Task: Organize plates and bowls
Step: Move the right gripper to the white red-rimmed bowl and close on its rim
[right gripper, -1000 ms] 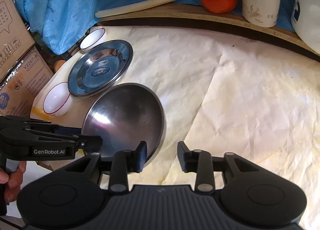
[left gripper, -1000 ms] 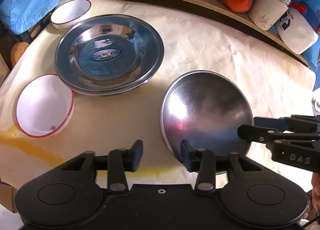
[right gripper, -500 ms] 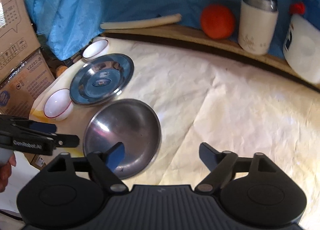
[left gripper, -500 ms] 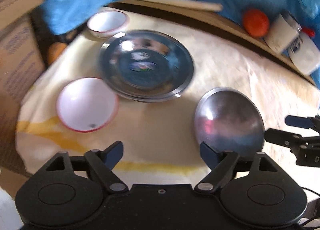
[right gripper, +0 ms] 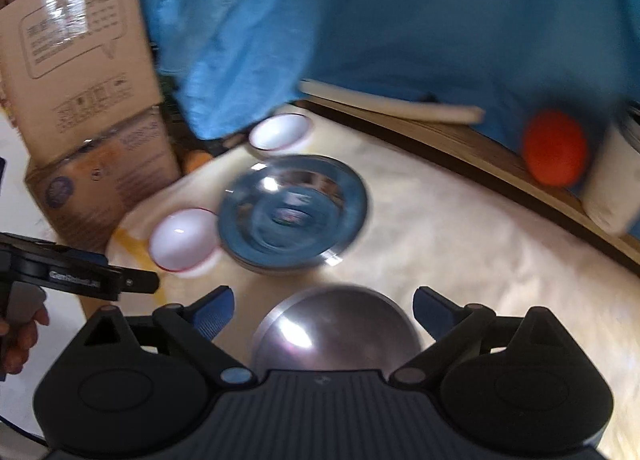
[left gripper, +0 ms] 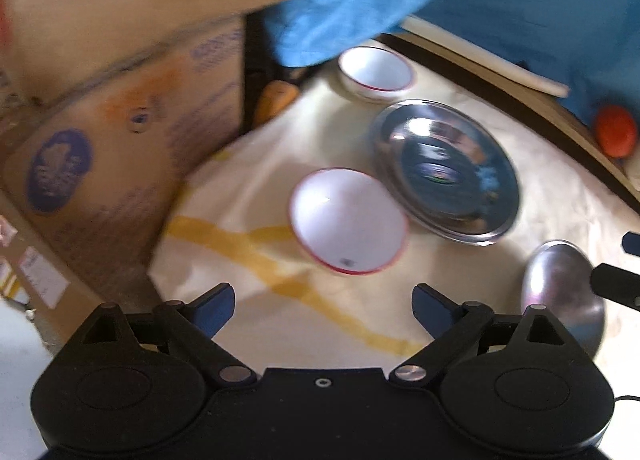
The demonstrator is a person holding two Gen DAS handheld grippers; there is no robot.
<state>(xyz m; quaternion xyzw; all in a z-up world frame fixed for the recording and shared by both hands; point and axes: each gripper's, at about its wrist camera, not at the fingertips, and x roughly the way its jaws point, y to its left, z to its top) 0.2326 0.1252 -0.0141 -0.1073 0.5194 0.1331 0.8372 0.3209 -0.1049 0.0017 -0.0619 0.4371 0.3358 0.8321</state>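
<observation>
Fingers, left: both fingers of the left gripper stand spread and are opening further; nothing lies between them, only bare paper below.
Fingers, right: the right gripper shows its fingers equally wide and also opening; the steel bowl sits under the gap, yet no pad presses on it.
What changed: a second ago both pairs were narrowed at the rim of the steel bowl; now both have let go and pulled back, and the left view has swung toward the cartons.
Steel bowl: it rests free on the tabletop, nearest the right gripper and on the near side of the steel plates.
Steel plates: the stacked steel plates are the landmark; their image is smeared by motion.
Near white bowl: a red-rimmed white bowl sits just beside the plates, on their carton side; whether the rims touch I cannot tell.
Far white bowl: a second red-rimmed bowl lies beyond the plates, toward the blue cloth.
Surroundings: cardboard cartons stand past the near white bowl; an orange fruit sits on the wooden ledge, well apart from the plates.
Meaning for the task: the steel bowl looks placed; judging by where the left gripper faces, the near white bowl is the likely next pick, probably for nesting with its twin.
</observation>
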